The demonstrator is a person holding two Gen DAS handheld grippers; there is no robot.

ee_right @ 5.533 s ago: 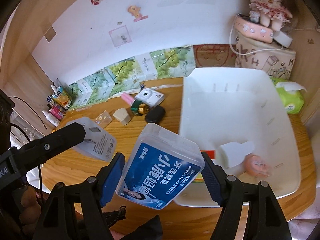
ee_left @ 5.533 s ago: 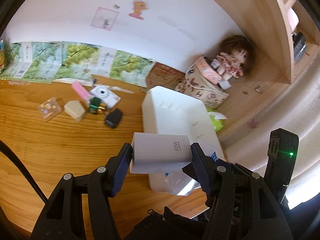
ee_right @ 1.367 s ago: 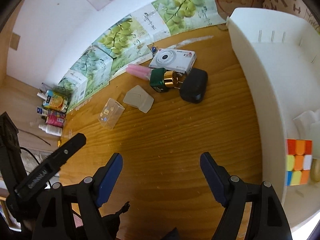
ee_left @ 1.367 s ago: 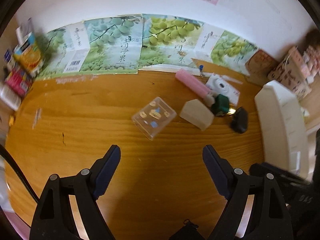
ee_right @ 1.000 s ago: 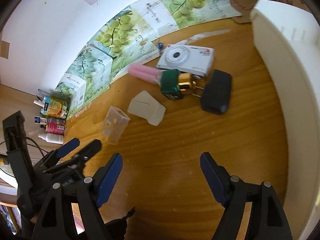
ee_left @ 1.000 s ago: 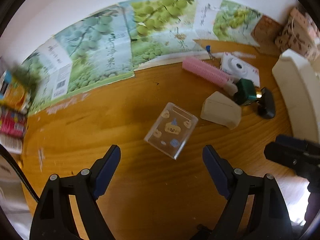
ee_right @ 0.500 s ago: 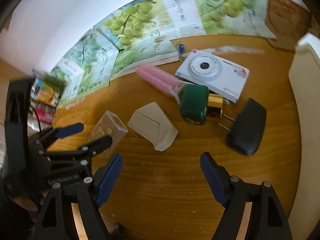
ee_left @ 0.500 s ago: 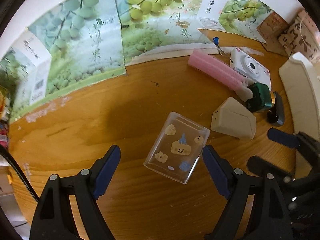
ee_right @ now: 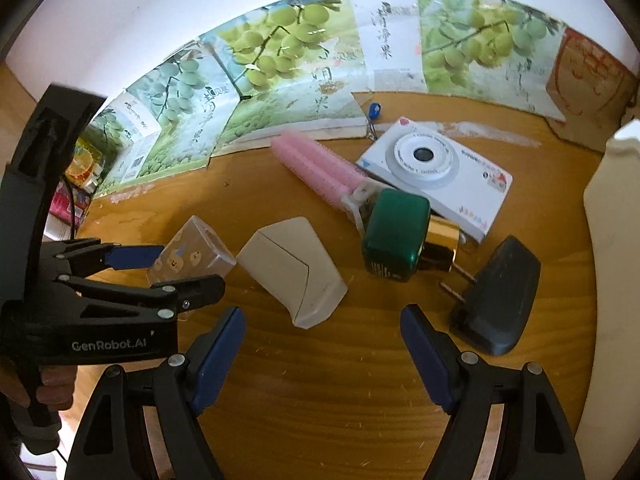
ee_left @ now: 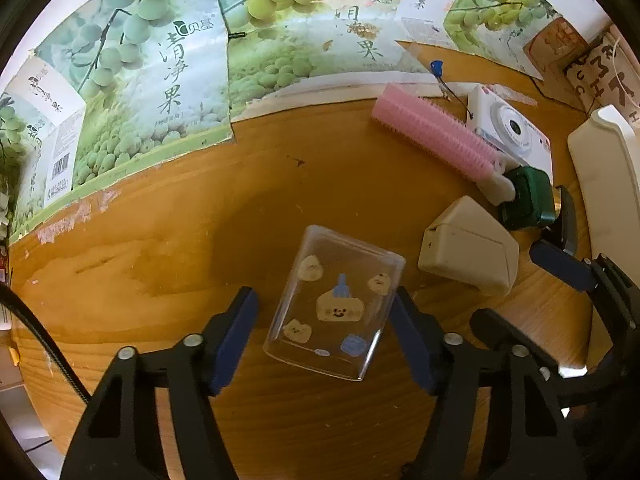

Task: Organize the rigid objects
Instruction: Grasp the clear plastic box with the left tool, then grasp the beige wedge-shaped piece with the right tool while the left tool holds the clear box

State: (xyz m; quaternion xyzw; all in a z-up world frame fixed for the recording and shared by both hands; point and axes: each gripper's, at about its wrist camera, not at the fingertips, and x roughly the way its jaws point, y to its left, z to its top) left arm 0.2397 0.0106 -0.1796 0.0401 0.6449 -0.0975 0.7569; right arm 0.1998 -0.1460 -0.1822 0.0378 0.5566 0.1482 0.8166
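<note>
A clear plastic box with cartoon stickers [ee_left: 335,306] lies on the wooden desk between the blue pads of my open left gripper [ee_left: 322,336]; the pads stand beside its long sides, and contact cannot be told. The box also shows in the right wrist view [ee_right: 191,257], with the left gripper [ee_right: 160,268] around it. My right gripper [ee_right: 322,354] is open and empty, just in front of a beige wedge-shaped case [ee_right: 294,270], which also shows in the left wrist view [ee_left: 468,246]. Behind lie a pink hair roller [ee_right: 316,170], a green and gold bottle [ee_right: 396,236], a white camera [ee_right: 434,174] and a black plug adapter [ee_right: 498,300].
The white bin [ee_right: 614,248] stands at the right edge of the desk. Grape-printed cartons [ee_left: 192,72] line the back wall. A small blue pin [ee_right: 375,111] lies near the camera. Bottles and packets [ee_right: 72,184] crowd the far left.
Both grippers, earlier holding a white charger and a floss box, are empty. My left gripper has closed in on the clear box, now between its pads. My right gripper has neared the beige case.
</note>
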